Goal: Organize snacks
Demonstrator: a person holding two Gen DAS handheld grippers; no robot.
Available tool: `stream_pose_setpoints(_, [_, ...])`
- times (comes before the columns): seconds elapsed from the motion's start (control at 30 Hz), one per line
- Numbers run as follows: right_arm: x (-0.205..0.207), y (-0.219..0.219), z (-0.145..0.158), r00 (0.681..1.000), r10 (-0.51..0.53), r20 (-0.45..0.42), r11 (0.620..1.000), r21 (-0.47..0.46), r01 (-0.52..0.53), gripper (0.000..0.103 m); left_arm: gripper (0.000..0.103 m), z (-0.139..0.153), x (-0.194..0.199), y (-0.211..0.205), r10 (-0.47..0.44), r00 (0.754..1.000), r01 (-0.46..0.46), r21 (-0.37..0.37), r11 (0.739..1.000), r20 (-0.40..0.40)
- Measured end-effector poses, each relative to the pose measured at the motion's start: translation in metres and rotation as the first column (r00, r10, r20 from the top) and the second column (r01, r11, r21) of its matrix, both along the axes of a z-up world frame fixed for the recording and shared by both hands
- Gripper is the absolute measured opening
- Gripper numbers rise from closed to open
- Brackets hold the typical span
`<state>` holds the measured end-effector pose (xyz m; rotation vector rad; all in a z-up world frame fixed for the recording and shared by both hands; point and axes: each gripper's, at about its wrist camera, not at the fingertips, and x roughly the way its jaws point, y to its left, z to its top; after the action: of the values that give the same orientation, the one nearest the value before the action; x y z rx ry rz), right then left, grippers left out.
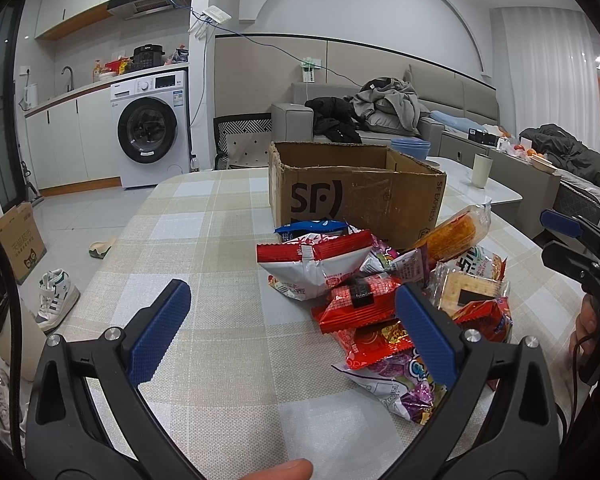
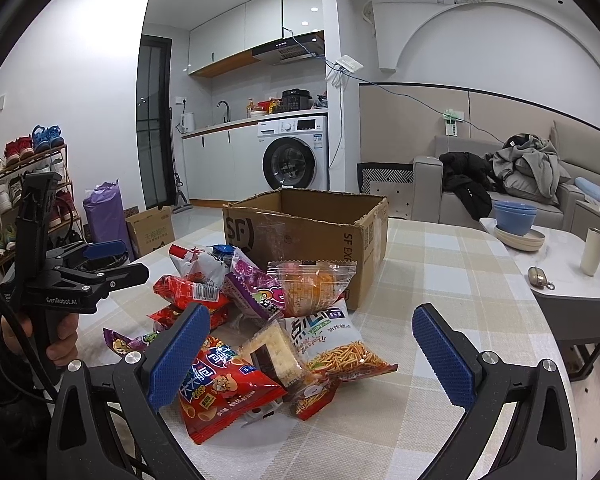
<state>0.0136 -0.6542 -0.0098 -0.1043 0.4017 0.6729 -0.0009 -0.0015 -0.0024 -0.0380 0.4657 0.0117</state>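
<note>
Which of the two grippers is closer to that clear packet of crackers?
Right. The right gripper has the cracker packet between its open fingers; the left gripper opens beside the pile.

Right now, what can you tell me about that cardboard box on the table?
The cardboard box is brown, worn corrugated board printed with a black SF logo and "SF EXPRESS". Its top is open, with ragged edges; what it holds cannot be seen. It stands upright on the checked tablecloth, behind the snack pile, with some packets against its front.
</note>
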Motion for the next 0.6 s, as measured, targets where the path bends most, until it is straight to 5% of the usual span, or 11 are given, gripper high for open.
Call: stream_pose_setpoints(0.6, [0.022, 0.009, -0.007, 0.991, -0.087, -0.098, 0.995, -0.060, 0.082, 0.103, 0.102, -0.005, 0.008, 0.002, -0.015, 0.999, 0.015, -0.003, 1.000, -0.040])
